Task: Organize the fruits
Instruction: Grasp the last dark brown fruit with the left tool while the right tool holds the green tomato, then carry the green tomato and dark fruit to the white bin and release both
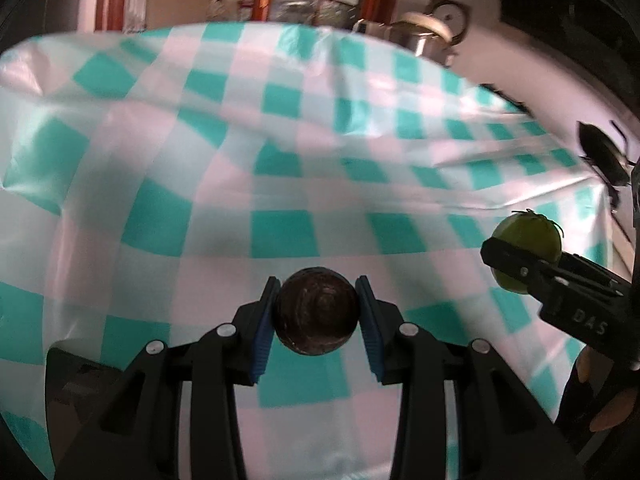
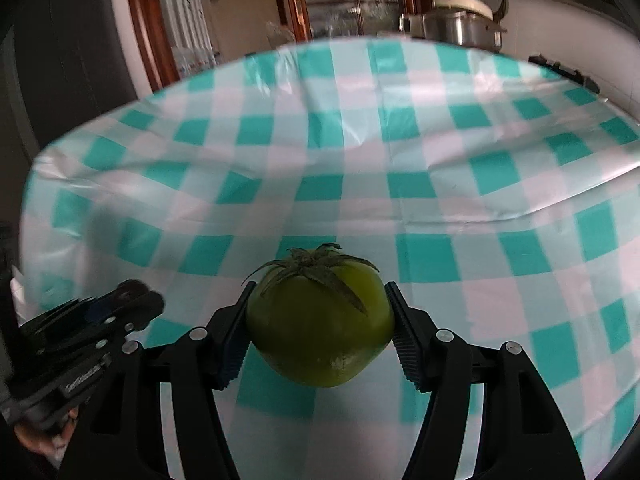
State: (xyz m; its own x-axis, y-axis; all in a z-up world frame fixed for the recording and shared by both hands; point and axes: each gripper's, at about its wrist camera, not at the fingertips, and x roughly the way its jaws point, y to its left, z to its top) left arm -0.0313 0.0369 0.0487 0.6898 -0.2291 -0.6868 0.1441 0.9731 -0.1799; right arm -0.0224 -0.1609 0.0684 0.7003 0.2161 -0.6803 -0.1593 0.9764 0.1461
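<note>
Two fruits held over checked cloth [image 2: 440,184], cooker [image 2: 464,20] behind

Two close, down-tilted wrist views; shared tablecloth [image 1: 280,160]

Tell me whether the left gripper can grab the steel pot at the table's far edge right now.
Probably not: the left gripper is already shut on a dark round fruit, and the steel pot sits beyond the whole checked tablecloth.

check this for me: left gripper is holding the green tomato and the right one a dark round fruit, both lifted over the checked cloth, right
Swapped. The left wrist view shows the left gripper shut on the dark round fruit; the right wrist view shows the right gripper on the green tomato. Both hang over the checked cloth.
</note>
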